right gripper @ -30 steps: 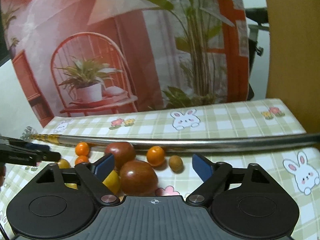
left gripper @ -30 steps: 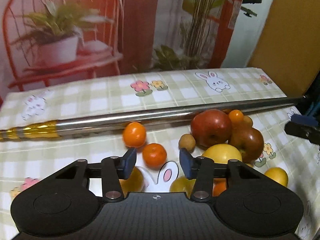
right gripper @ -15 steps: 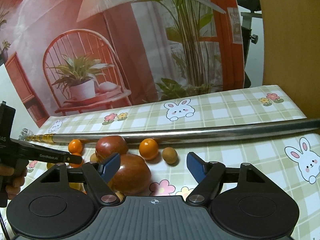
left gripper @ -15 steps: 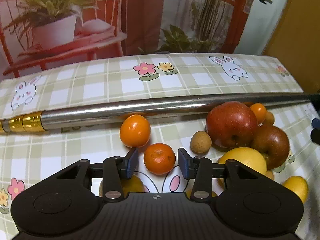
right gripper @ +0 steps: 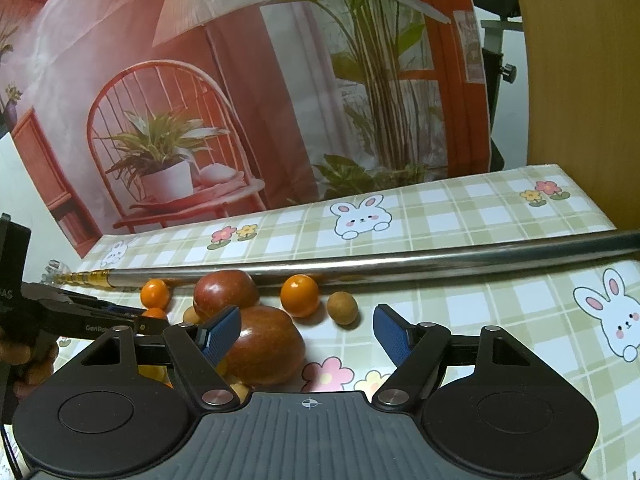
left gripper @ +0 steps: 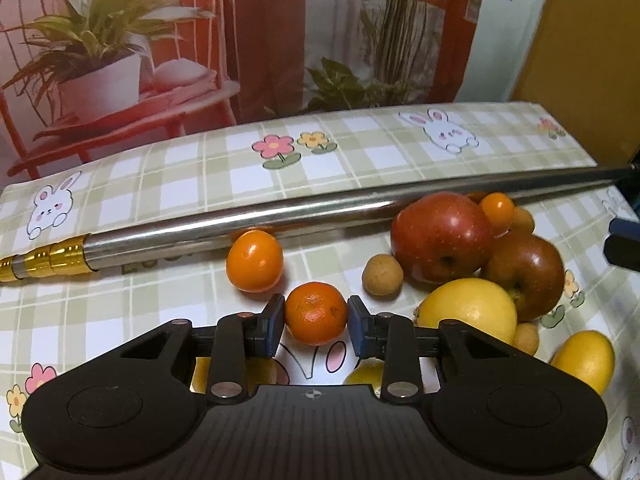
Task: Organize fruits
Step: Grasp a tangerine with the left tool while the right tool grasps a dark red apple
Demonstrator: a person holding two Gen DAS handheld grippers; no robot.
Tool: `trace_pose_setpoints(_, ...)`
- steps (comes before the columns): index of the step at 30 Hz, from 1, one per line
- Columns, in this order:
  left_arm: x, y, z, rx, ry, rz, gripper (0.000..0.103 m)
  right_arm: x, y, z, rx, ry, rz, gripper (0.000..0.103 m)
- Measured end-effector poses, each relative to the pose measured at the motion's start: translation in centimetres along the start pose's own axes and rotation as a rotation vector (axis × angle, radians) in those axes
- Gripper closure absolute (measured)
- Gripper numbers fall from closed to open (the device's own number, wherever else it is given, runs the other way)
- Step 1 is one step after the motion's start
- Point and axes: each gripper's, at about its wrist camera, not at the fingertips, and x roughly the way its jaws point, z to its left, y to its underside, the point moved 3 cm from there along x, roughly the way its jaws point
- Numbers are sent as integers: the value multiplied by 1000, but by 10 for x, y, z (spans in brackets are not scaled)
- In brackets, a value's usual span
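In the left wrist view, my left gripper point(left gripper: 316, 322) stands around a small mandarin point(left gripper: 316, 313) on the checked tablecloth, with both pads at its sides. A second orange point(left gripper: 255, 261), a brown longan point(left gripper: 382, 275), two red apples point(left gripper: 442, 237) and yellow fruits point(left gripper: 468, 312) lie close by. In the right wrist view, my right gripper point(right gripper: 307, 334) is open and empty above the cloth, beside a red apple point(right gripper: 266, 344). An orange point(right gripper: 299, 295) and a longan point(right gripper: 342, 308) lie just beyond it. The left gripper point(right gripper: 152, 322) shows at the left.
A long steel pole point(left gripper: 280, 218) with a gold end lies across the table behind the fruit; it also shows in the right wrist view point(right gripper: 400, 266). A printed backdrop hangs behind the table. A wooden panel point(right gripper: 580, 80) stands at the right.
My left gripper moved forward and down, and its jaws narrowed around the mandarin. My right gripper drifted slightly forward and stayed open.
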Motion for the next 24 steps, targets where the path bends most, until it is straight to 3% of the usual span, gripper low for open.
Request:
trace_pose_setpoints(7,-41,5,-2,-32,14,-83,68,1,2,0,1,-16,12,32)
trace_pose_setpoints(13,-81,24,-5,-60,15,-151,68,15,-1,11,-74,-61,47,34)
trace_pose_setpoints(17,-98,39,-6,-80,10,-168,68,37,0,15,-52,-109,111,37)
trace_pose_setpoints(24,-110,62,-3,-134,50,-165,68,66,3,20,-15,-108,189,45)
